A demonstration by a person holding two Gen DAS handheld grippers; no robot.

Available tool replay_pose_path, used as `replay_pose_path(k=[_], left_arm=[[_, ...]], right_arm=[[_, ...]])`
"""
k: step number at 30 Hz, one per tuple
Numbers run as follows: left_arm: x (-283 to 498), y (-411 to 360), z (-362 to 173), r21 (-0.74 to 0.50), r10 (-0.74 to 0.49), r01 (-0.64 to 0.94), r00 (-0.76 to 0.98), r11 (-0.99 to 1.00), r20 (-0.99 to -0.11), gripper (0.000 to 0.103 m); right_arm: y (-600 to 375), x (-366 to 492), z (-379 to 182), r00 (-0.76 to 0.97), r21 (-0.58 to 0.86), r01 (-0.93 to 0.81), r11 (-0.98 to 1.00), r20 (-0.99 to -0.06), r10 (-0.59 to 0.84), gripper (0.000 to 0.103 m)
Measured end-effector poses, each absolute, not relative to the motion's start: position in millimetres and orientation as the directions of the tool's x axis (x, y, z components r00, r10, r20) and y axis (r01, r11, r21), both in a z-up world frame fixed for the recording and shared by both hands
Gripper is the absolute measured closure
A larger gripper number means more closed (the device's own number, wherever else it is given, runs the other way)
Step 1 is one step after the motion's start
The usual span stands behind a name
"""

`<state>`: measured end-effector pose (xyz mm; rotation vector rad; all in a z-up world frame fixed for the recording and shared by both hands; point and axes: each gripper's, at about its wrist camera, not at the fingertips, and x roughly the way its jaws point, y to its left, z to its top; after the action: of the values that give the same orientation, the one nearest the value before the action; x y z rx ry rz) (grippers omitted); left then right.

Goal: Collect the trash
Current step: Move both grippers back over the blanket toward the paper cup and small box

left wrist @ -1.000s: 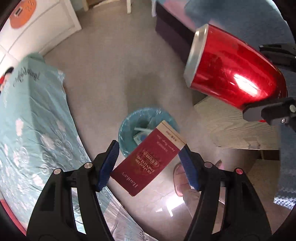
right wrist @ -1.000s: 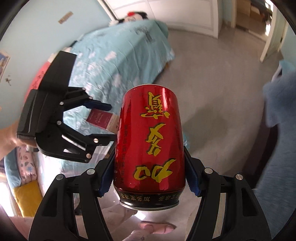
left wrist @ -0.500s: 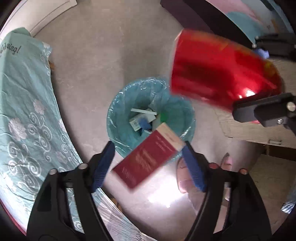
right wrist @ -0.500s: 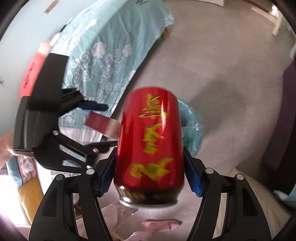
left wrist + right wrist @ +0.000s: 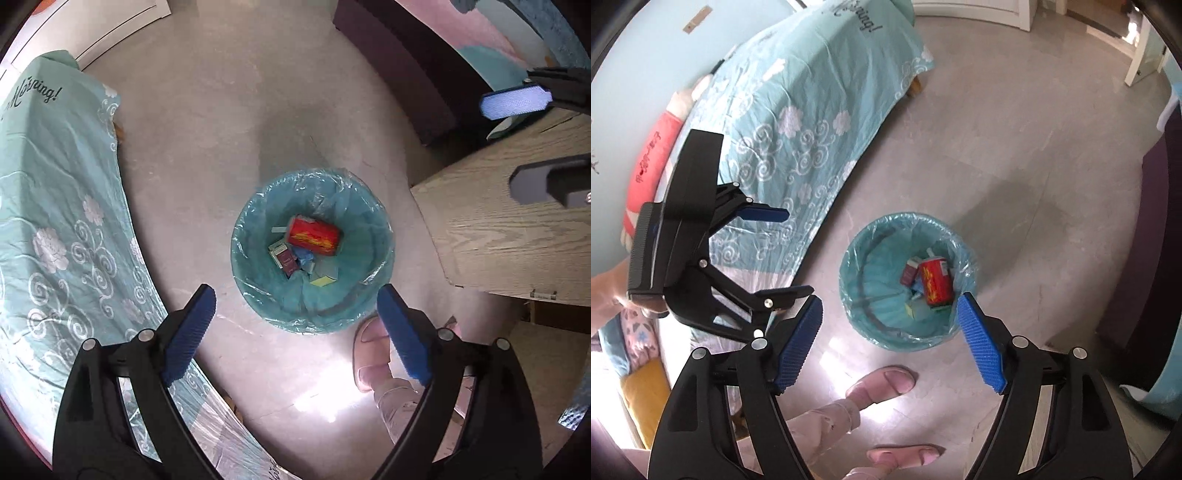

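Both grippers, left gripper (image 5: 295,325) and right gripper (image 5: 888,339), hover with jaws apart and empty; red can (image 5: 314,236) and maroon box (image 5: 288,263) lie inside the bin (image 5: 384,236), frame centre. Lift straight up, clear of the liner.

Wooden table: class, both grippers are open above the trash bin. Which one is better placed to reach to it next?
Probably the right gripper: its fingers hang over the wooden table edge, while the left gripper sits between bed and trash bin.

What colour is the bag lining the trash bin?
The bin liner is translucent teal-blue plastic, seen best in the left wrist view.
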<state>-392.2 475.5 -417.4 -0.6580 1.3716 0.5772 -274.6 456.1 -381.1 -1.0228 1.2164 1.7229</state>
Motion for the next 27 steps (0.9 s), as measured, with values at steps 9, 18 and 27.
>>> replay_pose_path(k=[9, 18, 27], left_arm=[[-407.7, 475.7, -360.1, -0.013, 0.080, -0.697, 0.101, 0.717, -0.992, 0.016], [-388.6, 471.2, -257.8, 0.069, 0.172, -0.594, 0.118, 0.802, -0.978, 0.010], [-297.9, 450.2, -143.2, 0.142, 0.243, -0.380, 0.234, 0.914, -0.941, 0.007]], right_arm=[[423.8, -278.5, -313.8, -0.437, 0.373, -0.888, -0.269, -0.867, 0.240, 0.026], [380.9, -254.5, -192.8, -0.406, 0.317, -0.908, -0.273, -0.825, 0.392, 0.023], [291.0, -164.0, -79.0, -0.213, 0.212, -0.974, -0.076, -0.760, 0.614, 0.020]])
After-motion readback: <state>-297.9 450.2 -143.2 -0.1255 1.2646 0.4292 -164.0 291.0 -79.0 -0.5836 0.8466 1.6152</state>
